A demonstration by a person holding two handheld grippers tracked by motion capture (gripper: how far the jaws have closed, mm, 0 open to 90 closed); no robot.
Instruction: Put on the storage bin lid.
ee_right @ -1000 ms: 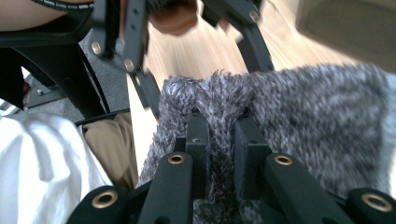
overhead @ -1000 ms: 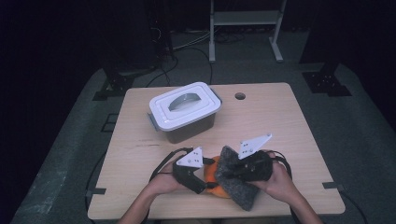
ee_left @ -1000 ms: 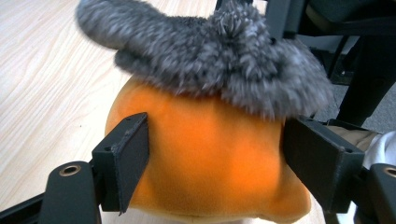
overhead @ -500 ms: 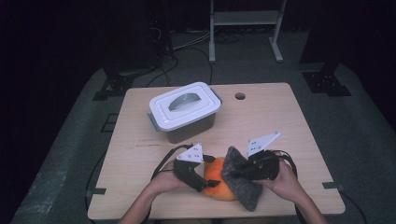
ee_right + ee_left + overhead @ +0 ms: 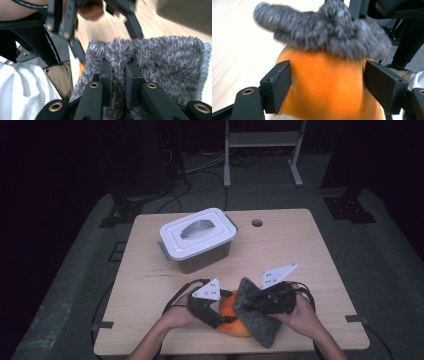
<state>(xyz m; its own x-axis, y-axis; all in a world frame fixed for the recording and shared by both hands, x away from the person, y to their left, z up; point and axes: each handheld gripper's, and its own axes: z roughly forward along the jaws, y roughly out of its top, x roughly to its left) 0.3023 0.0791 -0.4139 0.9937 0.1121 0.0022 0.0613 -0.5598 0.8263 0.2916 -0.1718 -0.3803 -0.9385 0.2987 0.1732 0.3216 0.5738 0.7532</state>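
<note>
Orange cushion [image 5: 232, 317] at the near edge of the wooden table [image 5: 310, 250], between the two hands. Grey shaggy cloth [image 5: 257, 317] draped over its right side, hanging down toward the near right. Left gripper [image 5: 220, 320] reaching in from the left, jaws spread wide on either side of the cushion, left pad touching its flank, right pad just beside it; seen close in the left gripper view, with the cloth lying along the top of the orange bulge. Right gripper [image 5: 245, 305] clamped narrow on a fold of the cloth, pile bunched between the two black pads in the right gripper view. Farther back, left of centre, a grey lidded box [image 5: 197, 240] with a white lid, well apart from both tools. Small round hole [image 5: 257, 223] in the tabletop to its right.
</note>
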